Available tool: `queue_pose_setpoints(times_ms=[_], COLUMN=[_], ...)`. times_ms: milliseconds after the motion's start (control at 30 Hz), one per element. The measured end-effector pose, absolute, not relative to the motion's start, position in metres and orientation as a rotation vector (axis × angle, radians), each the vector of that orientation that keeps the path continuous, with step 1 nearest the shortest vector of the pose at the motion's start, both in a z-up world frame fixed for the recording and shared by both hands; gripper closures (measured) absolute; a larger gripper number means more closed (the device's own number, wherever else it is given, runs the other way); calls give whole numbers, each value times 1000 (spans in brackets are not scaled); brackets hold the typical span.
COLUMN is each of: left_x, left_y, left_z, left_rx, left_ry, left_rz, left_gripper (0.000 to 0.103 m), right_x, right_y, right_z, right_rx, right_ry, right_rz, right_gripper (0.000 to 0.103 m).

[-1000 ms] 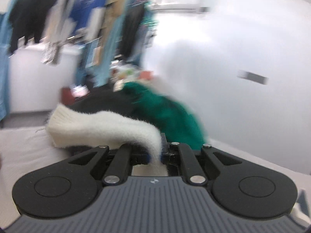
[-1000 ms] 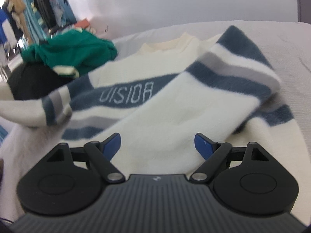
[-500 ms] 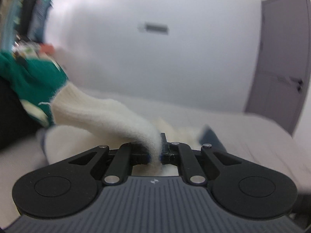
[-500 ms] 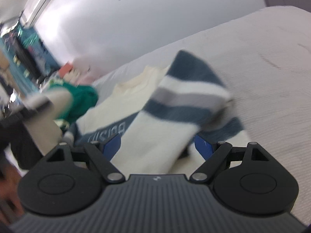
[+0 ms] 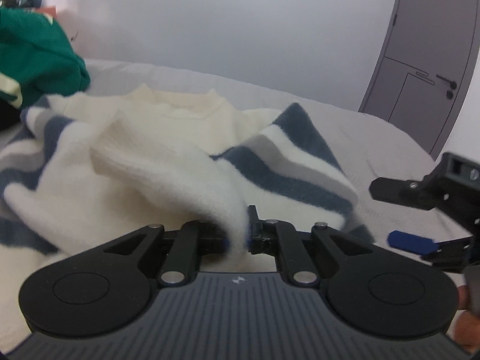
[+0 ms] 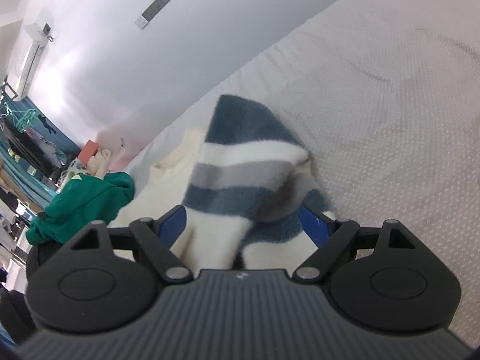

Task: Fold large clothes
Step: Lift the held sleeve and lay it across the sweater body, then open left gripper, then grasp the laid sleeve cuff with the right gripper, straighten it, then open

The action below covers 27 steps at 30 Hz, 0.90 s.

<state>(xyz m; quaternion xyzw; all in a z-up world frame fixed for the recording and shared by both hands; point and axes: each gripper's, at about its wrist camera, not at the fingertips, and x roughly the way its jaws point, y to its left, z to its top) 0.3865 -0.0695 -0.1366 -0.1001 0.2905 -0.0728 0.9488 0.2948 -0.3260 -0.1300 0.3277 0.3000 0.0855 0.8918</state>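
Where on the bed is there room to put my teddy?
Bare bed lies right of the striped sweater, toward the door. The left is crowded: the green jumper sits against the sweater, and the left gripper pinches its sleeve.

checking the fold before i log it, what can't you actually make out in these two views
- Left wrist view: the left gripper is shut on the cream sleeve, whose cuff end its fingers cover.
- Same view: the striped sweater is motion-blurred on the left and cut by that edge.
- Right wrist view: the right gripper stands open around the folded sleeve; its body hides the hem.
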Motion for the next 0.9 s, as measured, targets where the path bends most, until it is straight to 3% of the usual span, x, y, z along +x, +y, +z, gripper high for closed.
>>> queue_pose_setpoints(times_ms=[67, 133, 533, 900], left_x=[379, 363, 292, 326], left_y=[-64, -58, 27, 84], left_z=[-131, -127, -84, -127], left_rx=[-233, -269, -237, -363], left_ry=[611, 622, 578, 627], left_rz=[-179, -218, -163, -69], left_gripper=[47, 38, 38, 38], right_x=[294, 291, 273, 273], right_y=[-323, -319, -261, -183], right_z=[-128, -124, -105, -114], right_rx=[668, 646, 432, 204], right_ry=[616, 604, 555, 582], right_rz=[187, 207, 405, 536], right_gripper=[17, 17, 17, 19])
